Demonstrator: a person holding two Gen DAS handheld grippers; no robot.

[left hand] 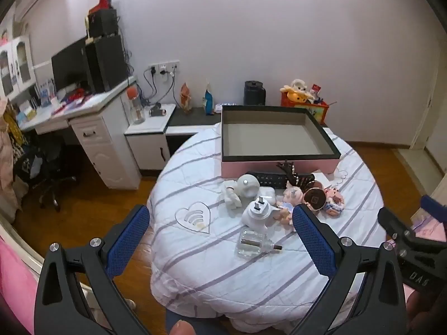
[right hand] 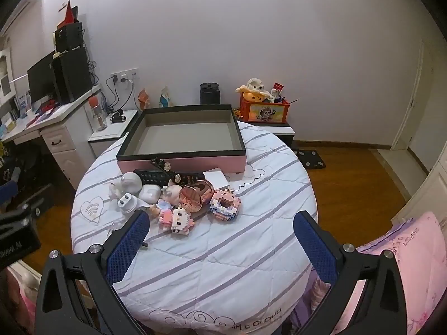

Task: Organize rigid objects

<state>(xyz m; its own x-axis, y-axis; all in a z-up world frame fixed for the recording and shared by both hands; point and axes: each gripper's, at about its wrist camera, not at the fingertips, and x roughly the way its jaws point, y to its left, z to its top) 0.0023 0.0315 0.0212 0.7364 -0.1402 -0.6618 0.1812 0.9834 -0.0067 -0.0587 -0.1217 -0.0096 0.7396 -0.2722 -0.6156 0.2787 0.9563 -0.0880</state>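
Right gripper hides most of glass bottle.

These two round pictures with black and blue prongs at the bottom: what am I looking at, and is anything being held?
No robot here: a person holds a two-finger gripper in each hand, each with a wide-angle camera looking along its fingers.

One picture is from the left gripper, the other from the right gripper. The blue pads are their fingertips. Both stand wide open and hold nothing.

Ahead is a round table under a striped cloth. On it sits an empty pink box with a black rim. In front lies a heap of small things: a white figurine, a clear glass bottle on its side, a black remote, a copper-coloured tin and brick-built toys.
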